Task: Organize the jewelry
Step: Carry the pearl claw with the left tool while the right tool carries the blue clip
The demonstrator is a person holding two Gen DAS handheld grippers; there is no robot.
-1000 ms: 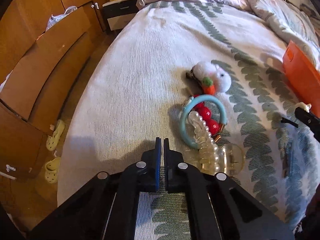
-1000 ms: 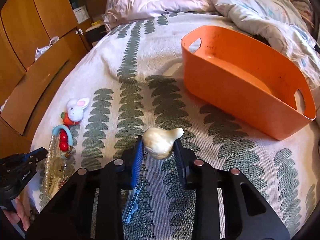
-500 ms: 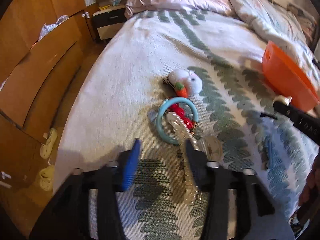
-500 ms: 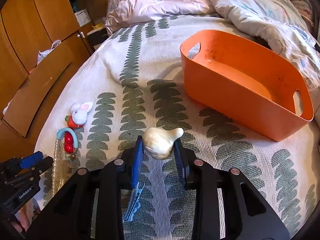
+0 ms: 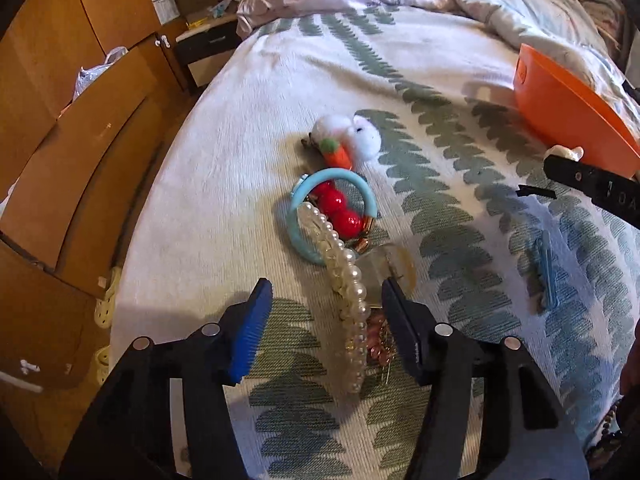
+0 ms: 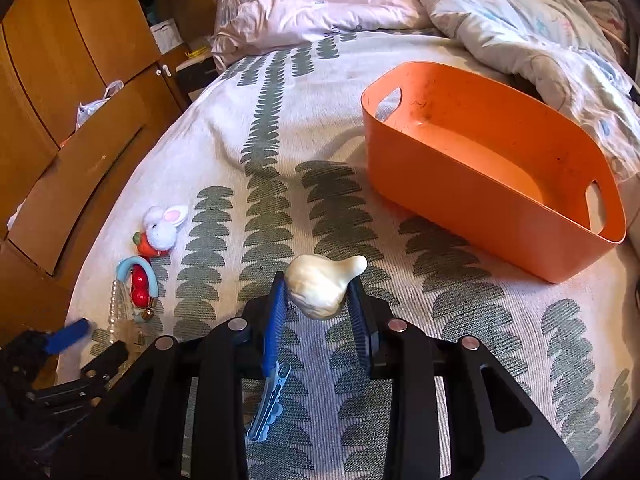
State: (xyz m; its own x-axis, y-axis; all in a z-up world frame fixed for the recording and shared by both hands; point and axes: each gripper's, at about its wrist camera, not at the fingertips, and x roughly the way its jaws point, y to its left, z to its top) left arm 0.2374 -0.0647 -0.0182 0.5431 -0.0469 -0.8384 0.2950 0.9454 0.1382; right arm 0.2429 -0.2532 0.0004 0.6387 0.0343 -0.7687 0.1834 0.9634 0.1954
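A long string of shiny white pearl beads (image 5: 345, 276) lies on the bed (image 5: 240, 128), on a white cover with green leaf shapes. The left claw (image 5: 326, 300) is just over its near end, with its two fingers wide apart, one on each side of the beads. The far end of the beads lies across a light blue ring bracelet (image 5: 332, 212) with round red beads (image 5: 338, 212) inside it. Just behind the ring is a small fluffy white bunny with an orange carrot (image 5: 346, 140). A clear round piece (image 5: 394, 266) lies right beside the pearls, and some small pink bits (image 5: 378, 340) lie by the near end. A flat blue hair clip (image 5: 546, 272) lies on the cover, well apart to the right. The right claw (image 6: 320, 296) is clamped on a cream lumpy piece shaped like a little bird (image 6: 322, 284), held above the bed. An orange plastic tub with handle holes (image 6: 492, 200) sits on the bed beyond it, near a crumpled blanket (image 6: 500, 20).
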